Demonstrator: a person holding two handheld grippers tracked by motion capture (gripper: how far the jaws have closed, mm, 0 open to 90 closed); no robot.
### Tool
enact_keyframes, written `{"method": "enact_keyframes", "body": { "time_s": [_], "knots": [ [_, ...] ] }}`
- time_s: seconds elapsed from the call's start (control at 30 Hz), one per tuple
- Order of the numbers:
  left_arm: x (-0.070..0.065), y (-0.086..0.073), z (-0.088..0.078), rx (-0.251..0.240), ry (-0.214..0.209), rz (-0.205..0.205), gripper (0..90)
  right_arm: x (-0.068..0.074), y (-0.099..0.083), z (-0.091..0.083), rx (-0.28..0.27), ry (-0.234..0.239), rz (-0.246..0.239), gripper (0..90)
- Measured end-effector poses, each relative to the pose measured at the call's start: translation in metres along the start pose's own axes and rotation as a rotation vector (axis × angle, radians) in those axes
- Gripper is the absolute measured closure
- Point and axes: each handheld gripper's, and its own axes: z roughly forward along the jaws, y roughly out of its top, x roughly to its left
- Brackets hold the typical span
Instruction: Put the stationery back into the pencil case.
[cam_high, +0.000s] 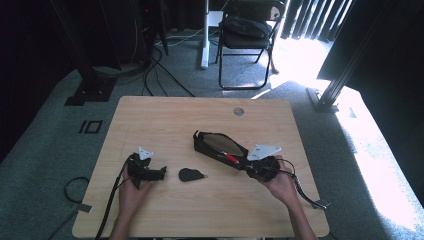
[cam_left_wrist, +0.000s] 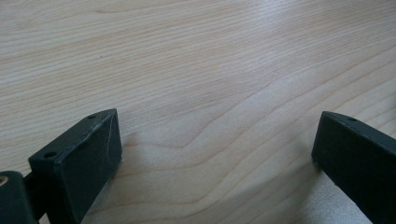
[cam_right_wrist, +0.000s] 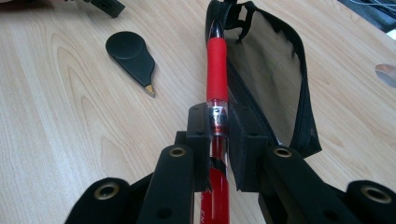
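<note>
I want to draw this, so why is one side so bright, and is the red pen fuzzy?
High view: sunlight washes out the floor at right, while the table stays evenly lit. Right gripper view: the red pen is sharp at the grip, blurrier close to the camera. Left gripper view: soft shadows beside the left gripper.

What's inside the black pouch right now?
The pen's tip end reaches into the open mouth of the pouch, with the right tool clamped on its barrel. Through the mesh only wood grain shows; the far end is too dark to read.
</note>
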Motion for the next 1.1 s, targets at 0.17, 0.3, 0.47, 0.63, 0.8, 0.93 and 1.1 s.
{"method": "enact_keyframes", "body": {
  "time_s": [0.17,0.3,0.47,0.63,0.8,0.93,1.1],
  "knots": [
    [0.000,0.000,0.000,0.000,0.000,0.000,1.9,-0.002,0.003,-0.001,-0.003,-0.002,-0.002,79.3],
    [0.000,0.000,0.000,0.000,0.000,0.000,1.9,-0.004,0.006,-0.001,-0.002,-0.004,-0.008,79.3],
    [0.000,0.000,0.000,0.000,0.000,0.000,1.9,-0.006,0.008,-0.001,-0.002,-0.007,-0.009,79.3],
    [0.000,0.000,0.000,0.000,0.000,0.000,1.9,-0.006,0.009,-0.001,-0.004,-0.009,-0.008,79.3],
    [0.000,0.000,0.000,0.000,0.000,0.000,1.9,-0.007,0.012,-0.002,-0.005,-0.014,-0.014,79.3],
    [0.000,0.000,0.000,0.000,0.000,0.000,1.9,-0.008,0.014,-0.003,-0.006,-0.017,-0.017,79.3],
    [0.000,0.000,0.000,0.000,0.000,0.000,1.9,-0.011,0.016,-0.003,-0.010,-0.022,-0.019,79.3]
  ]
}}
